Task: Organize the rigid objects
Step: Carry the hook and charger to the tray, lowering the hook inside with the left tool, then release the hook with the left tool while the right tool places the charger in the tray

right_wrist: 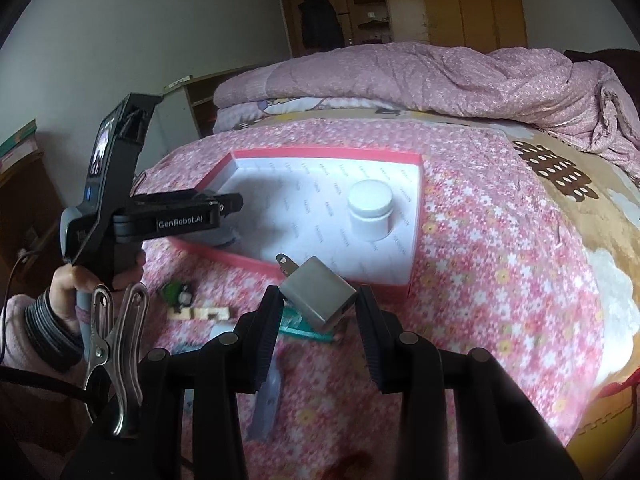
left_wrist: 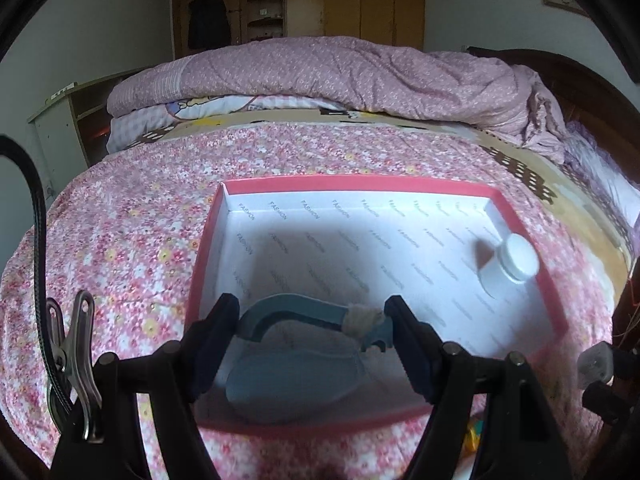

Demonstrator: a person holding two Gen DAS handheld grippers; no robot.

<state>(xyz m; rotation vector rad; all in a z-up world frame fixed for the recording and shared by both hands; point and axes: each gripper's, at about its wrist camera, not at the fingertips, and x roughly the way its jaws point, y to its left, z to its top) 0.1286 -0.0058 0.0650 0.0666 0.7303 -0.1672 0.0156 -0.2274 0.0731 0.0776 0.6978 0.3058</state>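
Working over a bed spread with a pink floral cover [left_wrist: 120, 240], soft and yielding under anything set on it.

Sitting on that cover: a shallow red-rimmed cardboard box [left_wrist: 360, 182], white inside, light and probably easy to shove by a careless nudge on its wall.

Standing upright inside, against the box's right-hand wall: a white capped bottle [left_wrist: 508, 264], rigid, smooth, likely tippy if bumped.

Hanging over the box's near-left corner: a blue-grey hooked tool [left_wrist: 288, 310] with a pale wrap near one end, spanning the left gripper [left_wrist: 310, 304] from pad to pad at a middling spread, apparently being clamped end to end. Looking stiff and light; gripping along the length risking a swivel, so taking the straight shank beside the wrap seeming safer.

Being carried just short of the box's near rim: a grey plug adapter [right_wrist: 316, 296], prongs pointing up-left, pinched at a tilt in the narrowly set right gripper [right_wrist: 318, 300]. Hard, slick-sided, compact; squeezing the flat faces rather than the corners looking steadier.

Waiting on the cover nearby: a small green item [right_wrist: 176, 292] and a pale wooden piece [right_wrist: 204, 313], too blurred for naming.
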